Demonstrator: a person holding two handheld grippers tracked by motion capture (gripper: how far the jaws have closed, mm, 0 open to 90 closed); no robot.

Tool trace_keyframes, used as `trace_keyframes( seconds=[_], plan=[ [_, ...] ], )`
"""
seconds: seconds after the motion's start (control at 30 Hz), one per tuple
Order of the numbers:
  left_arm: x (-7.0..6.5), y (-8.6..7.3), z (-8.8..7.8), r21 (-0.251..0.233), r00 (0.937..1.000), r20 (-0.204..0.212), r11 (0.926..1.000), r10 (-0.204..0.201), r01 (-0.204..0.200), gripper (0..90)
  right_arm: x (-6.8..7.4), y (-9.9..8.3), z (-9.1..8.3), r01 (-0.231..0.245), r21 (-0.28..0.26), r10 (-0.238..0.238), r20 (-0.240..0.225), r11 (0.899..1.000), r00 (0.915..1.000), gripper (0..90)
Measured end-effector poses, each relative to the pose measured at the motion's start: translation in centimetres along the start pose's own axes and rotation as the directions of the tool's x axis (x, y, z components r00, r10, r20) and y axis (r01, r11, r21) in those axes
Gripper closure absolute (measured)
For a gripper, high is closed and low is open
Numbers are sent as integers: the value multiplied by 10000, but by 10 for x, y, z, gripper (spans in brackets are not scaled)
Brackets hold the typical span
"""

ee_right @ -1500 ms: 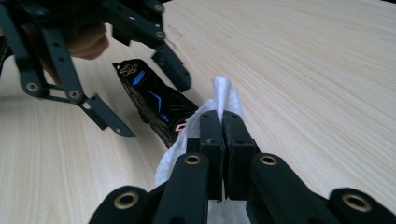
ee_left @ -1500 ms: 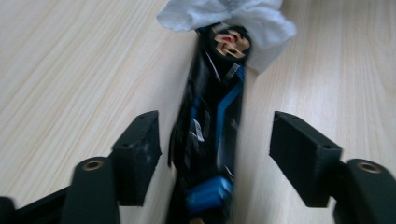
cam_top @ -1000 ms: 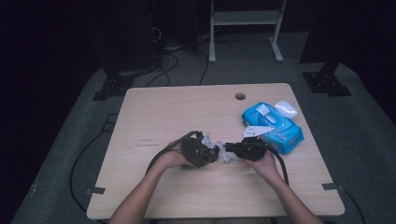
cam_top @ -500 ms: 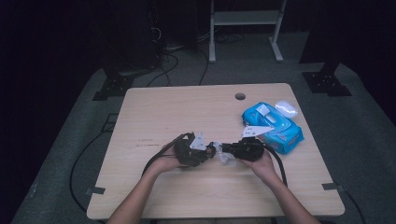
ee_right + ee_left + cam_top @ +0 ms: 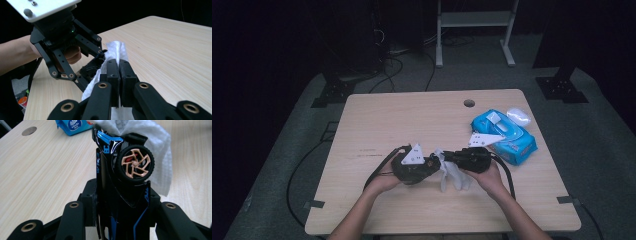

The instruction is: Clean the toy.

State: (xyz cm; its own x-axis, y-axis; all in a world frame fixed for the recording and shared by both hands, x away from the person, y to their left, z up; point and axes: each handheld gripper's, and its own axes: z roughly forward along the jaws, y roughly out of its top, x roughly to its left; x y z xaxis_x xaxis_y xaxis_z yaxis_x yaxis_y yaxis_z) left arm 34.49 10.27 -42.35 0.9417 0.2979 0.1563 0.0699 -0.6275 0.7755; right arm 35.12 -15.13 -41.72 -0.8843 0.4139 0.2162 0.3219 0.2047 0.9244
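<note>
The table carried the work near its front edge, on the person's side; the blue wipe packet lay behind and to the right of the toy car, well apart from it, with a small white object just beyond the packet.

The left gripper held the toy car upright between its jaws, which had just been closing and were clamped on the black-and-blue body; one copper-spoked wheel faced the left gripper view.

The right gripper stood just right of the car, jaws together and pinched on the white wipe; the wipe touched the car's far end and hung down to the table below it.

Step in hand, as judged: wiping the car clean, the car being steadied by one gripper and rubbed by the other.

The next move would call for a firm hold on the car; the wipe should be drawn along the body without slipping from the pinch.
</note>
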Motion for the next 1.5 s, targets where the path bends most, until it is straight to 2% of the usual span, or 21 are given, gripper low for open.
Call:
trace_keyframes(
  seconds=[0.07, 0.13, 0.17, 0.23, 0.27, 0.37, 0.43, 0.53, 0.67, 0.77, 1.0, 1.03, 1.07, 1.1, 1.17, 1.2, 1.37, 1.5],
  plan=[
    [1, -1, -1, 8, 10000, -20, 10000, 17, -17, 570, 2, 1, 0, 158, 81, -160, 170, 9998, 9997, 871],
    [-1, 0, 0, 28, 9998, -165, 9999, 116, -115, 569, 8, 6, 1, 417, 24, -417, 71, 9991, 9991, 871],
    [-1, 0, 1, 50, 9996, -198, 9998, 180, -179, 569, 13, 9, 2, 659, 44, -659, -24, 9978, 9978, 871],
    [-1, 1, 0, -6, 9993, -290, 9997, 233, -233, 570, 23, 13, 5, 1270, 219, -1272, 88, 9917, 9918, 871],
    [-1, 1, -1, -57, 9995, -273, 9998, 183, -184, 570, 24, 14, 5, 1346, 222, -1348, 69, 9907, 9909, 871],
    [-1, 0, -4, -353, 9997, -225, 9994, -75, 67, 570, 17, 12, 2, 1159, 251, -1165, 250, 9929, 9929, 872],
    [1, -1, -5, -414, 9997, -215, 9991, -124, 115, 569, 9, 6, 0, 785, 194, -792, 351, 9967, 9962, 871],
    [1, 0, -4, -449, 9999, -131, 9989, -112, 106, 569, 3, 0, -1, 662, 468, -690, 616, 9967, 9957, 871],
    [0, 2, -3, -655, 9999, -145, 9978, -82, 73, 569, 8, 8, -4, 678, 26, -679, 336, 9977, 9971, 871],
    [1, 3, -5, -759, 9998, -165, 9971, -120, 107, 569, 8, 9, -4, 710, -131, -706, 305, 9974, 9970, 871],
    [2, 0, -7, -850, 9997, -172, 9962, -198, 182, 569, -1, -2, -5, 194, 162, -200, 425, 9997, 9989, 872],
    [3, 0, -7, -870, 9997, -130, 9960, -223, 211, 569, -1, -1, -5, 194, 153, -200, 429, 9997, 9989, 872],
    [3, 0, -7, -874, 9998, -12, 9959, -220, 218, 569, 1, 3, -6, 113, -113, -111, 245, 9999, 9996, 872],
    [3, 0, -7, -925, 9996, 74, 9954, -259, 265, 569, 3, 5, -5, 165, -178, -161, 204, 9997, 9997, 872],
    [3, 0, -6, -961, 9997, -9, 9950, -255, 253, 569, 6, 8, -4, 410, -118, -407, 314, 9991, 9987, 872],
    [3, 0, -7, -956, 9997, -43, 9951, -260, 255, 569, 4, 7, -4, 370, -75, -367, 340, 9993, 9987, 872],
    [5, -1, -9, -1118, 9993, 154, 9931, -331, 346, 569, -5, -7, -3, -232, 289, 218, 458, 9993, 9987, 872],
    [3, 1, -7, -1119, 9997, 131, 9934, -230, 243, 569, -4, -2, -5, -254, -26, 255, 329, 9997, 9991, 872]
  ],
)
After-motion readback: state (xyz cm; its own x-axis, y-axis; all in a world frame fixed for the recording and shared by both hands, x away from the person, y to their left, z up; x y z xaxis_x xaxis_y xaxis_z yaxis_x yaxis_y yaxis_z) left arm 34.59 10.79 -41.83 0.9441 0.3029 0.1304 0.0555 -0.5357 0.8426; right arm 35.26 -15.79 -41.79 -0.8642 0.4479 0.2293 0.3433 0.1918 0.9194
